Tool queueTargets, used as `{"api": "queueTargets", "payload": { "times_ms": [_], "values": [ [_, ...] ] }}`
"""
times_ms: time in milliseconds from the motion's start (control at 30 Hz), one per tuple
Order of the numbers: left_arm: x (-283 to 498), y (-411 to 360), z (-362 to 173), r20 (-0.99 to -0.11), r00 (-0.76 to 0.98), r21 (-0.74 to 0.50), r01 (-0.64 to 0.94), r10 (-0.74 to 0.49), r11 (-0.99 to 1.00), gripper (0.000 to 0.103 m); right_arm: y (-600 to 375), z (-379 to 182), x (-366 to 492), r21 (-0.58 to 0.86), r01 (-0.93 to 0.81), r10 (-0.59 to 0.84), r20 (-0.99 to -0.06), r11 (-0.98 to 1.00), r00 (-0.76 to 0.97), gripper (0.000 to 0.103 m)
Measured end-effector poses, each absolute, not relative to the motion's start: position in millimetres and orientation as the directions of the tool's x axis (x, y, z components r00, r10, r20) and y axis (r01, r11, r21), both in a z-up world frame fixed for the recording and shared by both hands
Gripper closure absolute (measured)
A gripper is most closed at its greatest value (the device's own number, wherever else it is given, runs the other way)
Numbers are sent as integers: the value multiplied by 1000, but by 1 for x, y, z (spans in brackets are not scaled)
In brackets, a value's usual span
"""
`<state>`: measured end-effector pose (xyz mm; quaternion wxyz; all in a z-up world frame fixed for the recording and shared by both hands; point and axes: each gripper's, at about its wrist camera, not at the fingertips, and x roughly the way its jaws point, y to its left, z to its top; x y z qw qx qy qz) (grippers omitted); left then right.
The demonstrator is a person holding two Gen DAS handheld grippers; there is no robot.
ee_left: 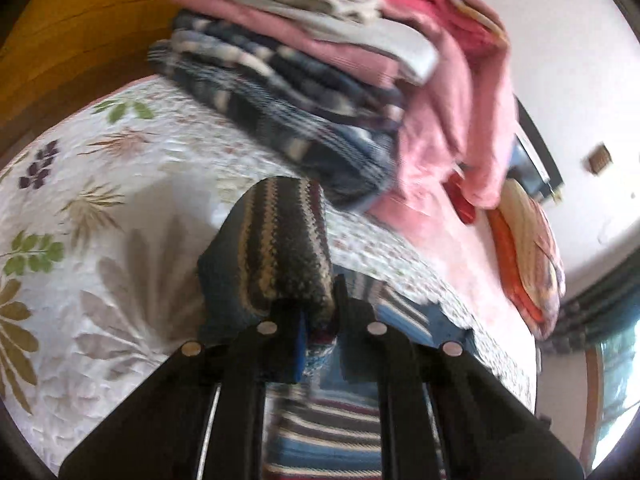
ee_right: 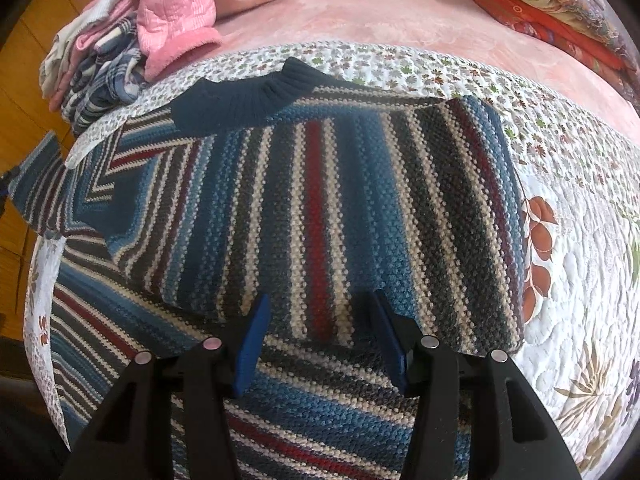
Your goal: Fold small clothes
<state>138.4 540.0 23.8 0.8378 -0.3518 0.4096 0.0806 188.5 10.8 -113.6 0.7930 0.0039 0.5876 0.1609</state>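
The striped sweater [ee_right: 320, 208] lies flat near the bed's [ee_right: 580, 280] edge, collar [ee_right: 256, 96] toward the pillows. The left gripper [ee_left: 316, 320] is clamped on a lifted sleeve [ee_left: 280, 248]. The right gripper [ee_right: 320, 344] hangs released above the hem, the body straight ahead of it.

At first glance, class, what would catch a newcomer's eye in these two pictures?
The striped knit sweater fills the middle of the right wrist view, spread on the floral quilt. In the left wrist view, the left gripper pinches a fold of it, with a stack of folded clothes behind.
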Motion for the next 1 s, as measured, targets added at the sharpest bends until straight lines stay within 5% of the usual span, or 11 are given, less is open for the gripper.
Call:
{"api": "queueTargets", "payload": {
  "times_ms": [400, 767, 1000],
  "values": [
    [164, 439, 28, -723, 638, -478, -182, -266, 859, 92, 12, -116, 189, 189, -256, 255, -933, 948, 255, 50],
    [168, 373, -30, -796, 507, -431, -93, -330, 898, 88, 14, -118, 190, 182, -268, 251, -935, 946, 251, 49],
    [160, 366, -70, -828, 406, -477, -143, -388, 867, 63, 14, -119, 190, 182, -274, 251, -937, 944, 242, 48]
  ]
}}
